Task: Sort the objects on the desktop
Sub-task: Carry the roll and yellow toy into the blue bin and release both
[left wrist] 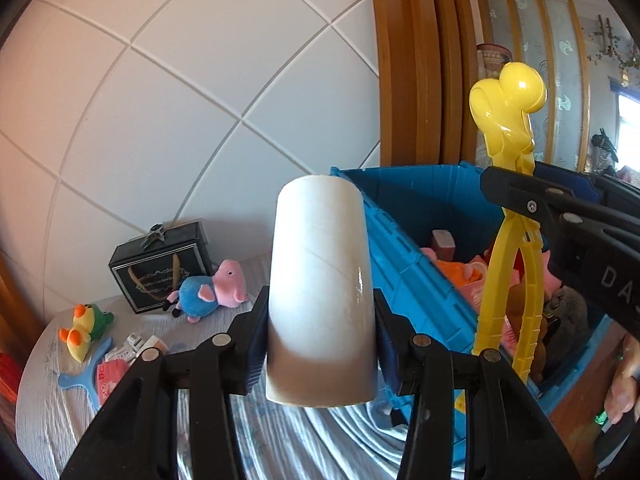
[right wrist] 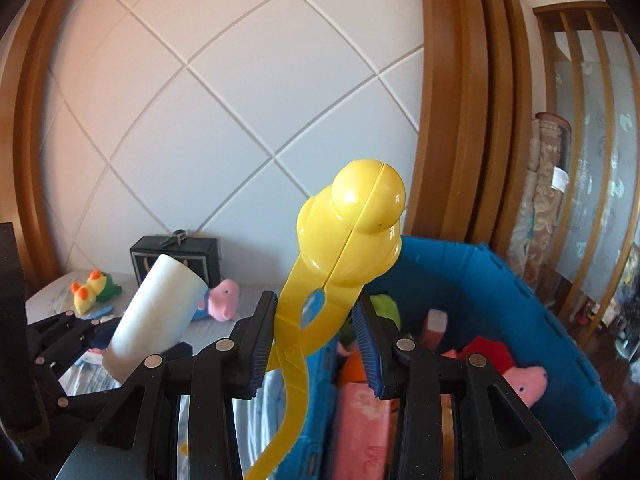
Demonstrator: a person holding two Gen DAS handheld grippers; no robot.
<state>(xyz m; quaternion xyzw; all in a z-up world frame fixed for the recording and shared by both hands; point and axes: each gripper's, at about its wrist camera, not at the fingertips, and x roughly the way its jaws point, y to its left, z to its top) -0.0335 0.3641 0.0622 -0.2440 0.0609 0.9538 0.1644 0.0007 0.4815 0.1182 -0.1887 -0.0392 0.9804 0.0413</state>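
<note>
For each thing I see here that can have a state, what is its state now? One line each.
left gripper: shut on the white roll
white roll: held upright, off the table
right gripper: shut on the yellow tongs
yellow tongs: held up, ball mould closed
blue crate: open, holds toys
pig plush: lying on the table
black box: closed, standing

White wall (left wrist: 192, 92) panelled in a diagonal grid, brown wooden frame (left wrist: 404, 60) beside it; slatted wooden screen (right wrist: 592, 152) with frosted patterned glass on the right; grey quilted cover (left wrist: 52, 364) underneath; rolled patterned fabric (right wrist: 548, 184) standing against the screen
</note>
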